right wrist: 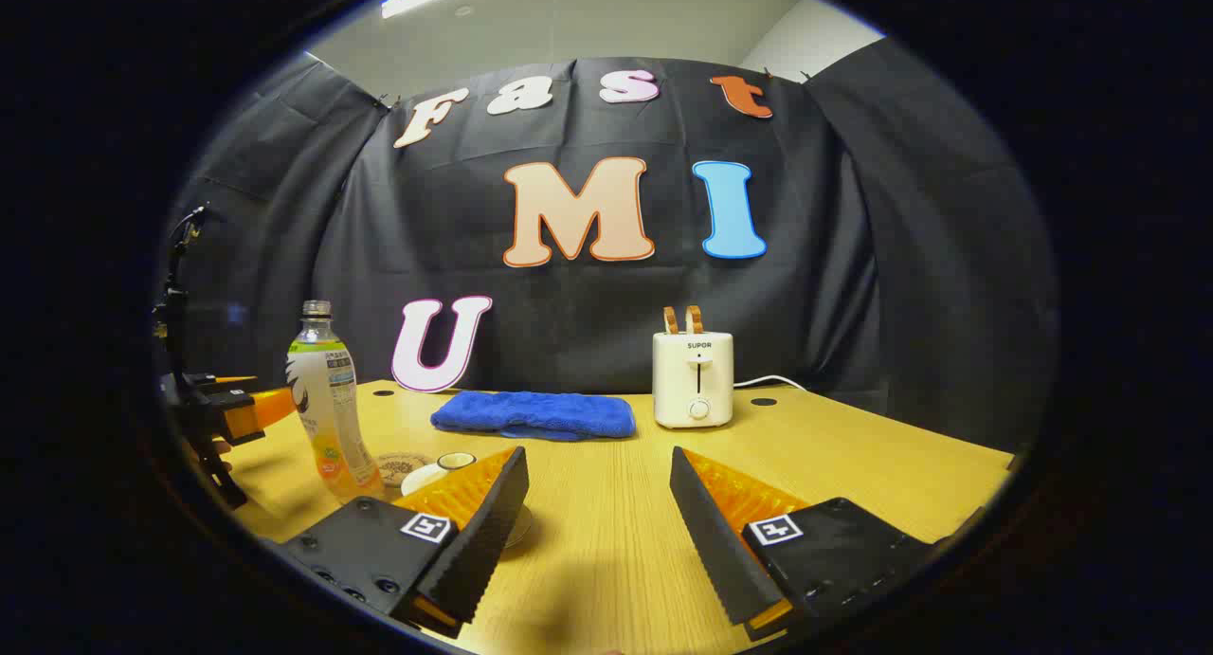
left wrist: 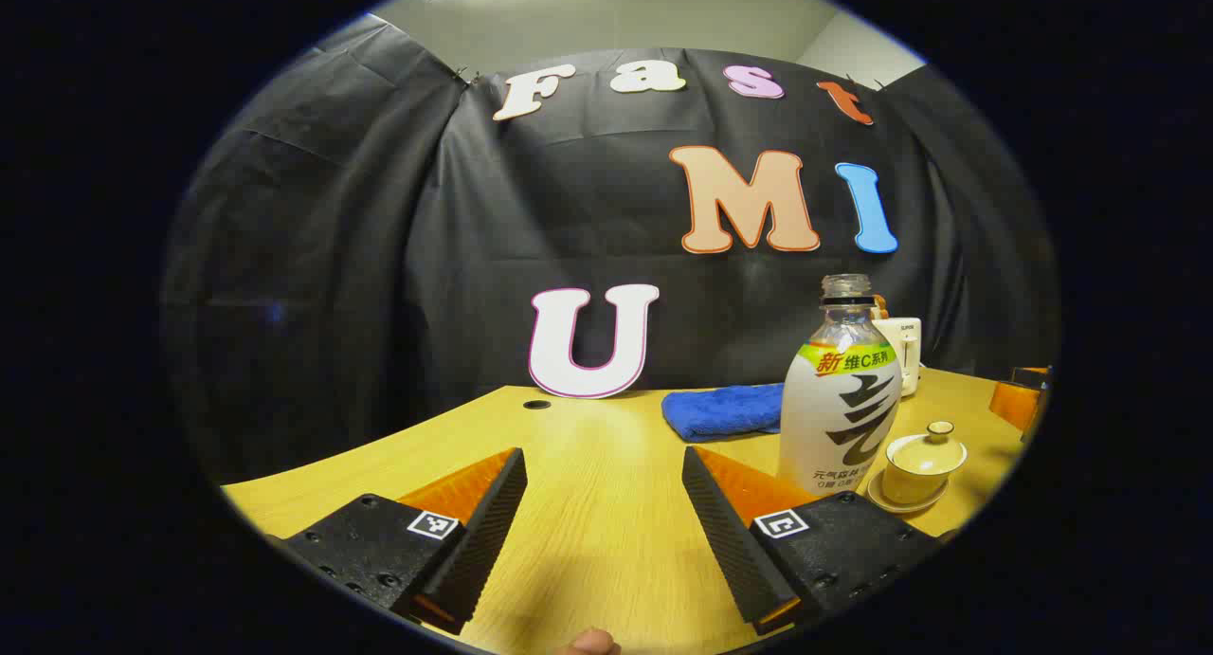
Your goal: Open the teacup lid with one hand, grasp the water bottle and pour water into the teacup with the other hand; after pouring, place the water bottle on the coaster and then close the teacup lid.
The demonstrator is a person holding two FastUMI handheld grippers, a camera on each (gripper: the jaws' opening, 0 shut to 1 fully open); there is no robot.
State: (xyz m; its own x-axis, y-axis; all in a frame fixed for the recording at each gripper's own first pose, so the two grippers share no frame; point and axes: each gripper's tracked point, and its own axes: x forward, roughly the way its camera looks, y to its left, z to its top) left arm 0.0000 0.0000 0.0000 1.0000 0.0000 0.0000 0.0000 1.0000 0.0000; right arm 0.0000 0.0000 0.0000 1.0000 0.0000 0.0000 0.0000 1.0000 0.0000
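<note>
Nothing done yet: both grippers' jaws released and empty over the worktop [left wrist: 588, 503], lidded teacup [left wrist: 924, 465] at 3 o'clock beside the bottle [left wrist: 841, 399], coaster [right wrist: 403, 467] unused.

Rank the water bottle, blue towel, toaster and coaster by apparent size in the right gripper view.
1. blue towel
2. water bottle, roughly like the towel; it stands nearer, so unsure
3. toaster
4. coaster, partly hidden
</note>
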